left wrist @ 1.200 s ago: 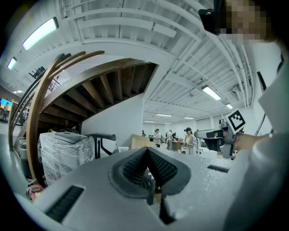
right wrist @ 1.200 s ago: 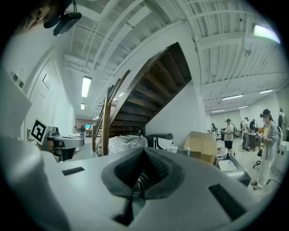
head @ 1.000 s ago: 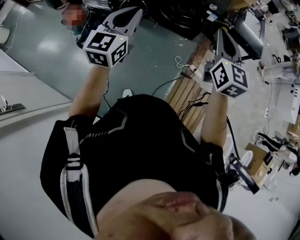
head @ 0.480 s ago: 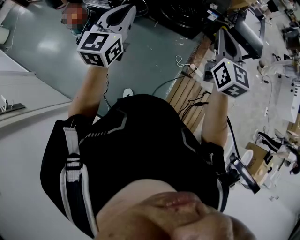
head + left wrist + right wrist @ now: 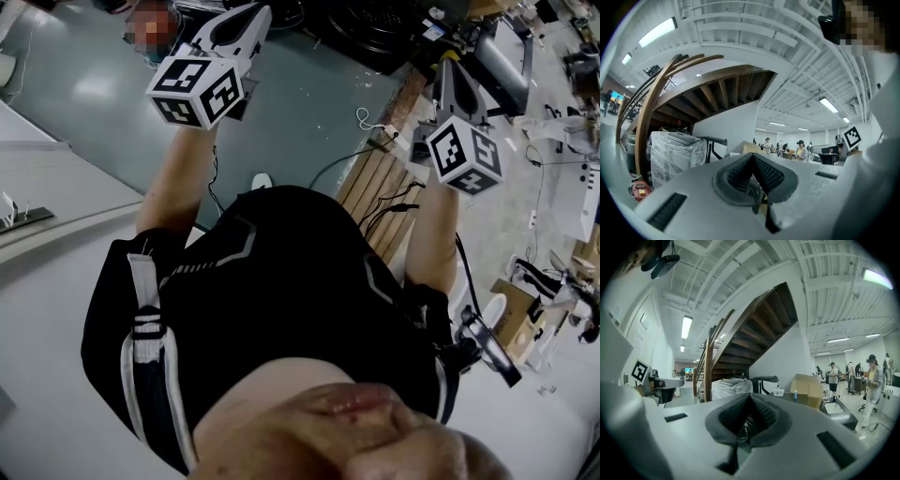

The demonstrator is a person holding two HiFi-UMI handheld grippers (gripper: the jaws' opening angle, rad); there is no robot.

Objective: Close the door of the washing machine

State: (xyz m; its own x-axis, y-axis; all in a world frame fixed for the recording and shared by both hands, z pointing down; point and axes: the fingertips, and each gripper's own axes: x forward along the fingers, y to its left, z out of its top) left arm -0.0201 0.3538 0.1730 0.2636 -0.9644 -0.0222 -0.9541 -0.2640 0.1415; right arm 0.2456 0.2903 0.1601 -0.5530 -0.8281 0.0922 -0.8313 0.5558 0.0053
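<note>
No washing machine door shows plainly in any view; a dark round shape [image 5: 370, 28] at the far edge of the head view may belong to it, but I cannot tell. Judging from the task, such a door is stiff, hinged and light to swing; a push on its free rim, away from the hinge, should do, with no grasp needed. The left gripper [image 5: 752, 161] and right gripper [image 5: 749, 409] are both clenched on nothing, held level; far ahead rises a staircase [image 5: 750, 324], with a plastic-wrapped load [image 5: 675, 152] beneath it.
</note>
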